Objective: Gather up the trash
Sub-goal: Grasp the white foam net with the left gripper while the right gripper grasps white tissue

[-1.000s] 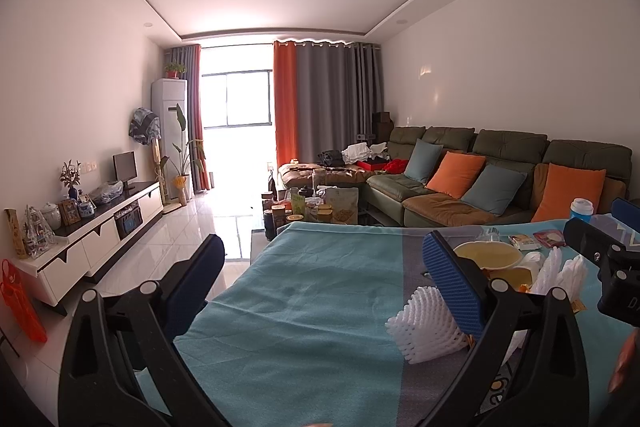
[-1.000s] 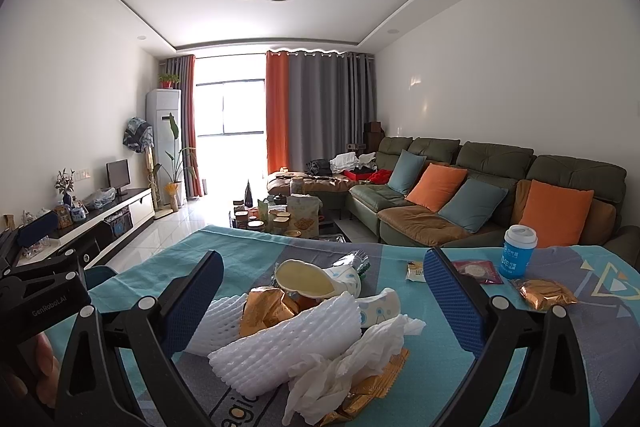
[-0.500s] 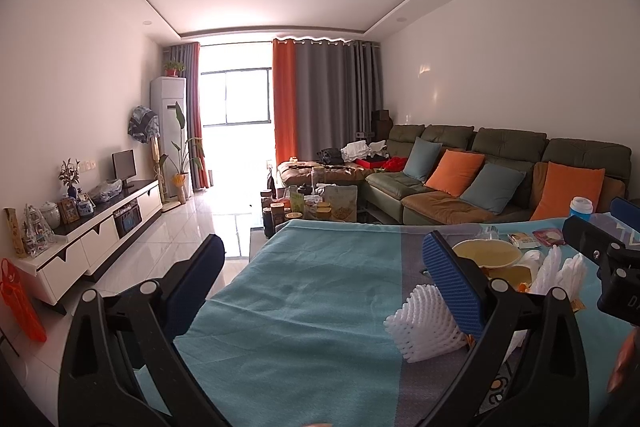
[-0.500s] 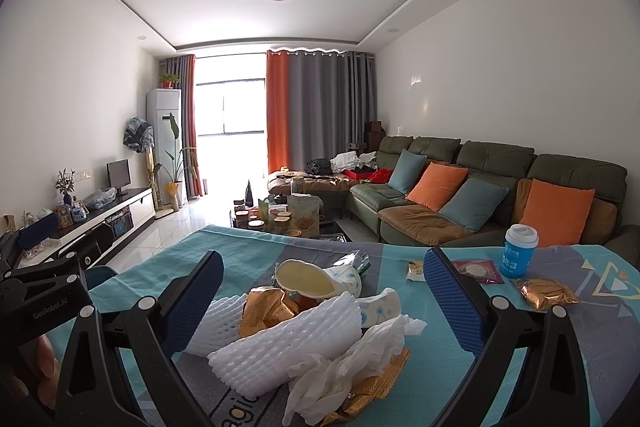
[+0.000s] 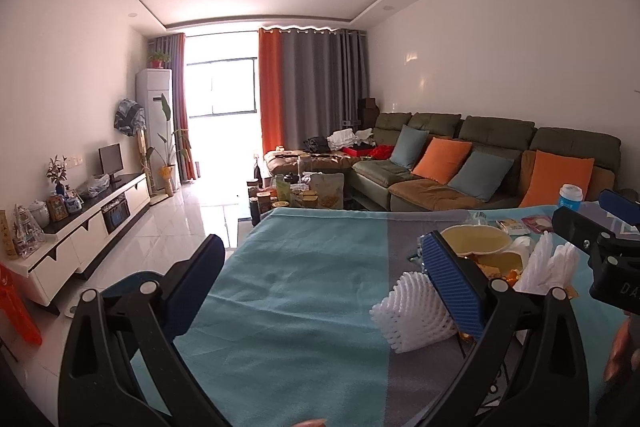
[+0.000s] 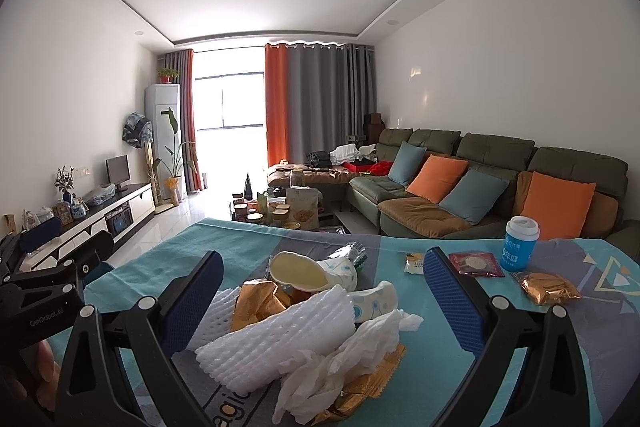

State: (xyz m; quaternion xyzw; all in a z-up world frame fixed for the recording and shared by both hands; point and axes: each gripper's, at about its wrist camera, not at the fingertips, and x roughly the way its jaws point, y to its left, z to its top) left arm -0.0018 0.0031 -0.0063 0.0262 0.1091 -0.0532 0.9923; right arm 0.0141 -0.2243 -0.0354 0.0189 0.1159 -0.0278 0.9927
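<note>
Holding steady vs 0.5 s back: both grippers, left gripper [image 5: 326, 275] and right gripper [image 6: 324, 285], jaws apart, empty; right straddles foam net [image 6: 280, 331] in trash pile, nothing shifted.

I see a table [image 6: 168, 267] under a teal-and-grey cloth [image 5: 304, 283]; foam nets [image 6: 280, 339], tissue [image 6: 344, 359], wrappers [image 6: 550, 287], crushed cups [image 6: 316, 271] and a blue cup [image 6: 519, 243] lie on it.

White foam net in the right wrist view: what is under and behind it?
Under the foam net: crumpled tissue and a gold wrapper poke out. Behind: another gold wrapper and a crushed paper cup. Anything beneath its middle is covered.
</note>
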